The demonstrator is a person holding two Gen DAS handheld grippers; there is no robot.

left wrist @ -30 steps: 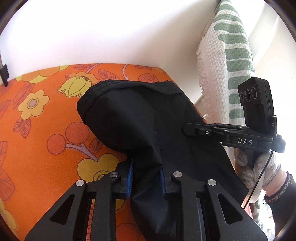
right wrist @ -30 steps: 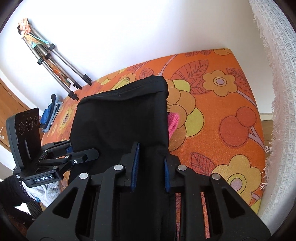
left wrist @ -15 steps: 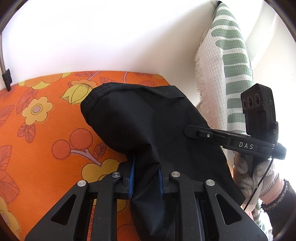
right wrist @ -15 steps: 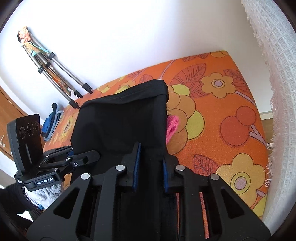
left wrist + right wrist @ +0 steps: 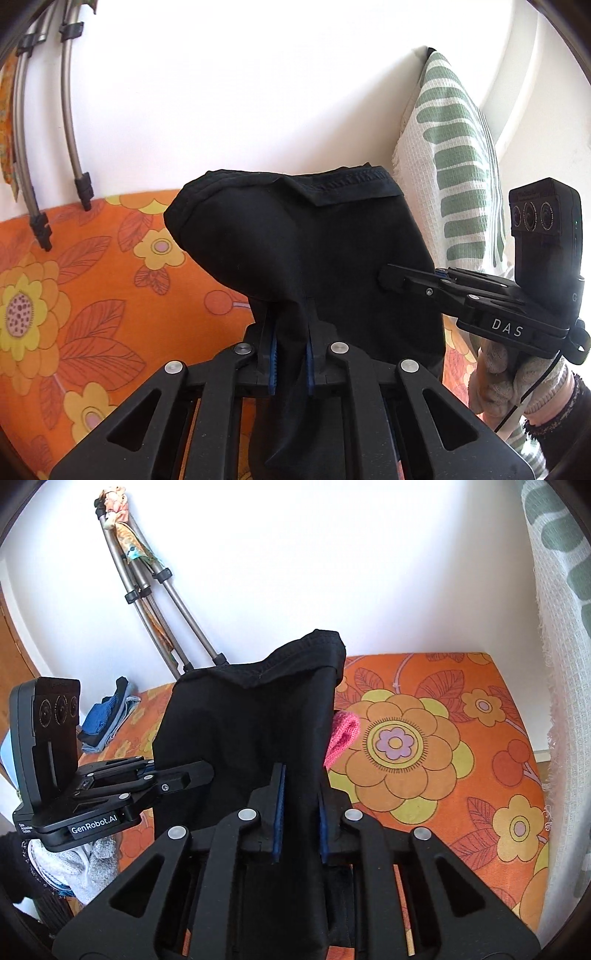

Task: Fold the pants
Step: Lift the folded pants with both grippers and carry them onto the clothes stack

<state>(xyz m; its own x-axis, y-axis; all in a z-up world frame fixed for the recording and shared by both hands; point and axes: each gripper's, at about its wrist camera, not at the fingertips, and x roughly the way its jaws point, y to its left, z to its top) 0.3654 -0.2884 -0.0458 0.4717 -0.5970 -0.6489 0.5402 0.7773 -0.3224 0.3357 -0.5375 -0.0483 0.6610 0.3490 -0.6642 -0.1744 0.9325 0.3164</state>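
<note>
While both claws are clamping black cloth, the orange floral bedspread (image 5: 436,738) is filling the lower half of both views, running up to a white wall. Black pants (image 5: 295,254) are hanging lifted between the two grippers, dead centre in each frame, hemmed edge uppermost and sagging in the middle in the right wrist view (image 5: 243,731).

White waffle curtain with green stripes (image 5: 450,173) is hanging at the right of the left wrist frame and along the right edge of the other. Metal tripod legs (image 5: 159,605) are leaning against the wall at upper left, with patterned fabric tied near the top.

Left gripper (image 5: 290,363) is sitting at bottom centre of its own view, jaws just been closing, blue pads pressing a bunched strip of pants. It is also showing at mid left of the right wrist view (image 5: 199,775), held by a gloved hand (image 5: 70,864).

Right gripper (image 5: 299,830) is sitting at bottom centre, jaws likewise just been closing on a fold of pants. A gloved hand (image 5: 517,384) is carrying it at lower right of the left wrist frame.

Folded blue clothes (image 5: 107,716) are lying at mid left on the bedspread. Pink knit item (image 5: 343,734) is peeking out just right of the pants.
</note>
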